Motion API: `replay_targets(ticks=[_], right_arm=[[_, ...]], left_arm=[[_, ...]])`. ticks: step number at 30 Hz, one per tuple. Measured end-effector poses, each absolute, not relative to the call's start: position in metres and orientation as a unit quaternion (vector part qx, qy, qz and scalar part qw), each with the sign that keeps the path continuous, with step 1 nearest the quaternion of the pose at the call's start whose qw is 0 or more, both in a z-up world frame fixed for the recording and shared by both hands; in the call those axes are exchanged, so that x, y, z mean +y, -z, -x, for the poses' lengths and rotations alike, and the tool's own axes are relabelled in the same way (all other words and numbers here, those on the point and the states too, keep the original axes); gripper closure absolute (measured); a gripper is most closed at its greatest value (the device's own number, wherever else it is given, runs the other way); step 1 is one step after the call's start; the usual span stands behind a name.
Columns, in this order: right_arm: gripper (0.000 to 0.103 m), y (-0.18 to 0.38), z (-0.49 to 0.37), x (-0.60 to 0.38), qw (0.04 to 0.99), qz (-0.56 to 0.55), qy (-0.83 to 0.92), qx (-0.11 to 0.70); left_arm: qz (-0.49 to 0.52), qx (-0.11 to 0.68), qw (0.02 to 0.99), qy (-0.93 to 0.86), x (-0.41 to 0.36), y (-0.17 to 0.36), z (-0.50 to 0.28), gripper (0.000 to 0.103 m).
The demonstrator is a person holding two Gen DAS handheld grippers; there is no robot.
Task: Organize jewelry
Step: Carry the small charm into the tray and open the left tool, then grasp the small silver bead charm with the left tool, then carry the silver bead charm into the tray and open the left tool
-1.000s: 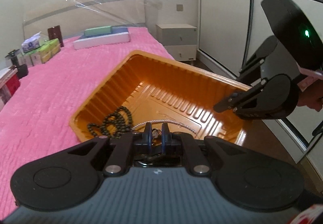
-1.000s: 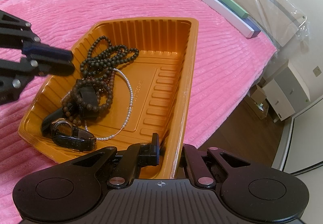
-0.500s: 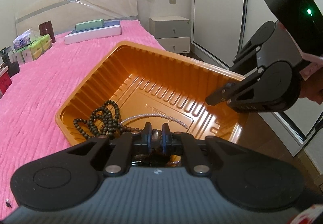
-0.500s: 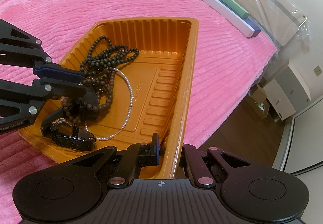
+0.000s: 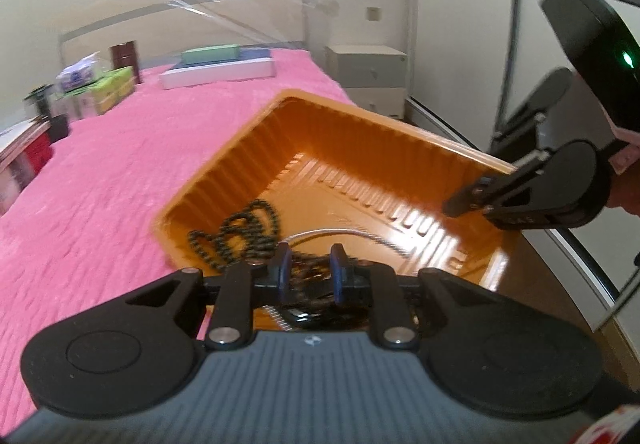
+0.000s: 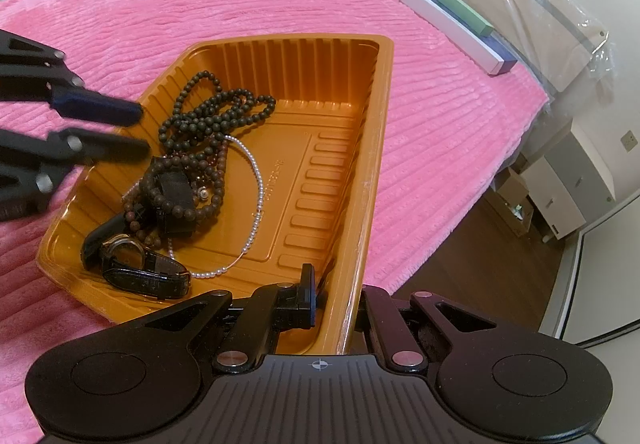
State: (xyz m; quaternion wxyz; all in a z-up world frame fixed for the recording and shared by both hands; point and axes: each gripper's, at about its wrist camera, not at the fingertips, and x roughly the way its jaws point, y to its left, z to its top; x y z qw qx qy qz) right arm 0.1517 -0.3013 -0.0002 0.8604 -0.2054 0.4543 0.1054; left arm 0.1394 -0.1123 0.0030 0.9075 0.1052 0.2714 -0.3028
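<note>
In the left wrist view, the left gripper [image 5: 308,270] is hovering over dark wooden bead strands [image 5: 240,232] inside the ribbed orange plastic tray [image 5: 256,147] lying on the pink ribbed bedspread [image 5: 100,183]; its jaws, slightly apart, have just been opening with nothing pressed between them.

In the right wrist view, the right gripper [image 6: 336,294] is clamping the tray's near rim. A white pearl necklace [image 6: 256,199] and a black leather-strap wristwatch [image 6: 136,268] are lying in the tray.

Gleaming glossy and ribbed: orange plastic tray [image 6: 362,147]. Looking soft and corded: pink plush bedspread [image 6: 440,103]. Shining smooth: pearl necklace [image 6: 256,199]; showing matt: dark wooden beads [image 6: 208,111].
</note>
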Motion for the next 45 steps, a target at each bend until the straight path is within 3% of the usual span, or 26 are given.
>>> replay_targets(ticks=[5,20,31,40,45], right_arm=[[0.098,0.000,-0.152,-0.300,0.860,0.205,-0.106,0.454],[0.098,-0.001,-0.151,-0.299,0.860,0.205,-0.106,0.455],[0.098,-0.001,-0.152,-0.299,0.859,0.205,-0.106,0.456],[0.098,0.000,-0.151,-0.299,0.860,0.205,-0.106,0.456],[0.098,0.000,-0.151,-0.299,0.860,0.205,-0.106,0.456]], left_arm=[[-0.081,0.271,0.929,0.238,-0.067,-0.001,-0.139,0.079],[-0.047,0.323,0.945,0.037,0.066,0.041,-0.168,0.079],[-0.079,0.335,0.939,0.027,0.070,0.062,-0.195,0.080],[-0.084,0.348,0.933,0.026,0.070,0.070,-0.198,0.096],[-0.082,0.343,0.935,0.028,0.068,0.063,-0.194,0.096]])
